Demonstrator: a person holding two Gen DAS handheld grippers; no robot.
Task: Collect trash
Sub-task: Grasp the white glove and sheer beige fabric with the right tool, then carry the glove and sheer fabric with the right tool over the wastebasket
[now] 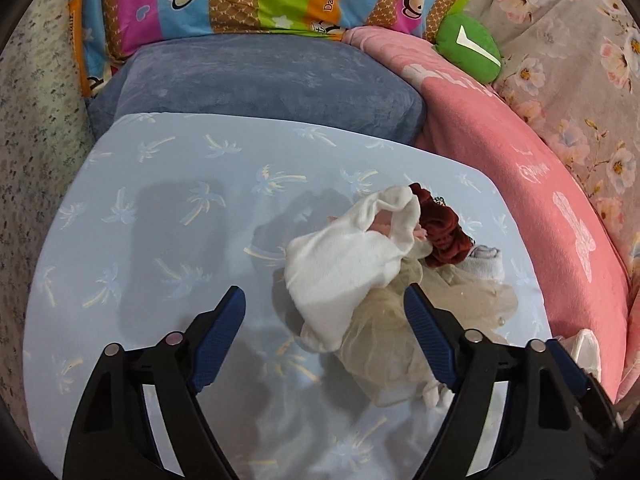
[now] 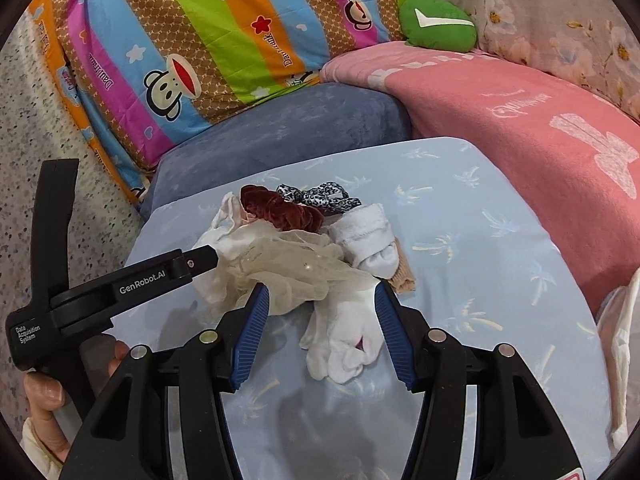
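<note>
A small heap of cloth bits lies on a light blue palm-print cushion (image 1: 160,220). It holds a white cloth (image 1: 348,256), a sheer beige fabric (image 2: 288,264), a dark red scrunchie (image 2: 280,206), a leopard-print hair tie (image 2: 324,196), a rolled white sock (image 2: 368,236) and a white glove-like piece (image 2: 344,344). My left gripper (image 1: 324,292) is open just before the heap, with the white cloth's near end between its fingertips and no pad pressing. My right gripper (image 2: 320,288) is open and straddles the white piece and the sheer fabric's edge. One left gripper finger (image 2: 200,260) reaches in from the left, held by a hand (image 2: 40,392).
A grey-blue pillow (image 1: 260,84) lies behind the cushion, with a pink blanket (image 1: 520,184) on the right. A striped monkey-print quilt (image 2: 180,40), a green plush (image 2: 438,24) and a floral sheet (image 1: 580,80) lie further back. Something white and crumpled (image 2: 620,340) is at the right edge.
</note>
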